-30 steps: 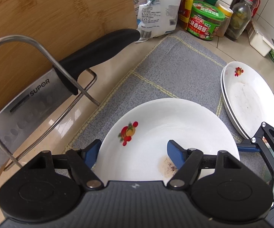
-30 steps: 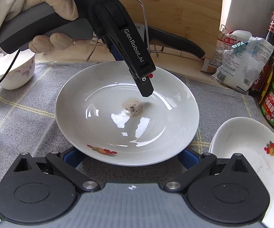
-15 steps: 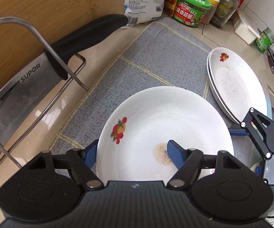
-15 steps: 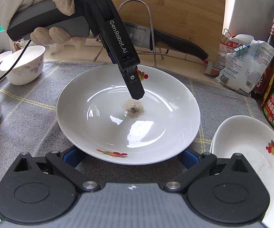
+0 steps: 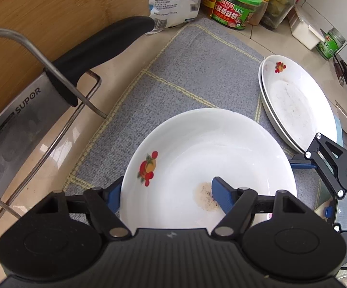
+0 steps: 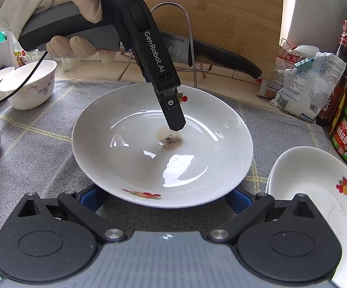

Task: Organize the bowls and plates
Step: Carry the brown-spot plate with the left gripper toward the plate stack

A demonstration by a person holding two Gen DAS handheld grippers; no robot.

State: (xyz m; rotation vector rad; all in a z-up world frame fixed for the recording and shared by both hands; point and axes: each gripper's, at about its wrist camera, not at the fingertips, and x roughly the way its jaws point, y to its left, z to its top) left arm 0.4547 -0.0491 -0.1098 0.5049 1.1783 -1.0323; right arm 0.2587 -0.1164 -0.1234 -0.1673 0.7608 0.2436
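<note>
Deep white plate [image 6: 162, 144], soiled at centre, sits between both sets of jaws, clamped at its rim by the left gripper [image 5: 166, 195]: one finger inside, one outside. To the right of the right gripper's [image 6: 162, 195] jaws, two plates [image 6: 317, 192] look already stacked, bowls [image 6: 29, 84] left of them loose, so sorting seems partly done. Right jaws spread wide under the near rim, gripping nothing, low over the grey mat [image 6: 36, 141] on the tabletop [image 5: 53, 141].

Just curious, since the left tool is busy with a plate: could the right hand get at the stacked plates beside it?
Probably yes. The right gripper has its fingers open and gripping nothing, and the stacked plates lie just beside them with nothing on top or between.
</note>
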